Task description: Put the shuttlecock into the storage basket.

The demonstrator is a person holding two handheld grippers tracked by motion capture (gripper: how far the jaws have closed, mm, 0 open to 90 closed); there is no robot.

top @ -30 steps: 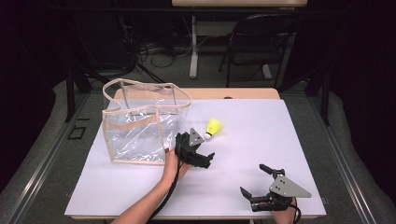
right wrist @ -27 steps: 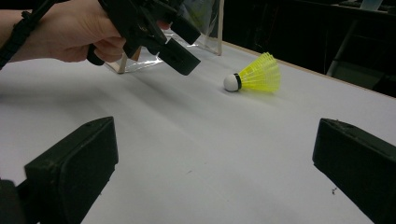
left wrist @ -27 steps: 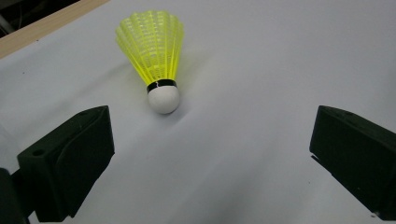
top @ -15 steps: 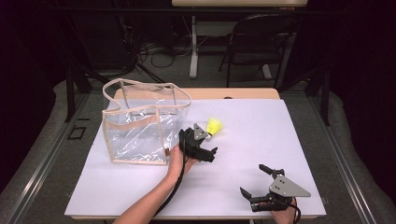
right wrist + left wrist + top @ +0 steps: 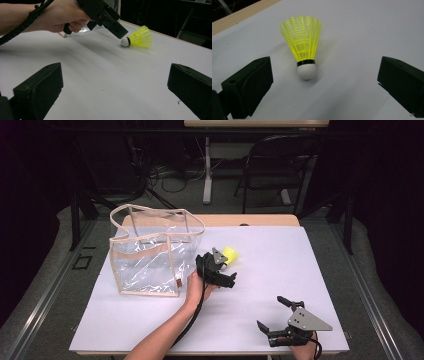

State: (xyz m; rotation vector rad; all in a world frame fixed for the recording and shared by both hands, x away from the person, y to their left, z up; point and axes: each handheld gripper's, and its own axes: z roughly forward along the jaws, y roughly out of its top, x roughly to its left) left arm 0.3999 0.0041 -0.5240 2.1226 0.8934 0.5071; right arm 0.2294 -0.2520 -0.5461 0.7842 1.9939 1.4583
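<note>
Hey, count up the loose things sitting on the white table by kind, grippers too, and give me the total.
Yellow shuttlecock: 1
Clear tote bag: 1
Handheld grippers: 2, the left gripper open around the shuttlecock, the right gripper open near the table's front edge
Total: 4

The shuttlecock (image 5: pixel 303 47) in front of my left gripper (image 5: pixel 322 82) has a glossy yellow plastic mesh skirt and a smooth, matt white tip. My gripper's jaws look like matt black plastic. The table (image 5: pixel 300 270) has a smooth, matt white top with a wooden edge, and the bag (image 5: pixel 150 260) is clear, shiny plastic with tan cloth trim.
</note>
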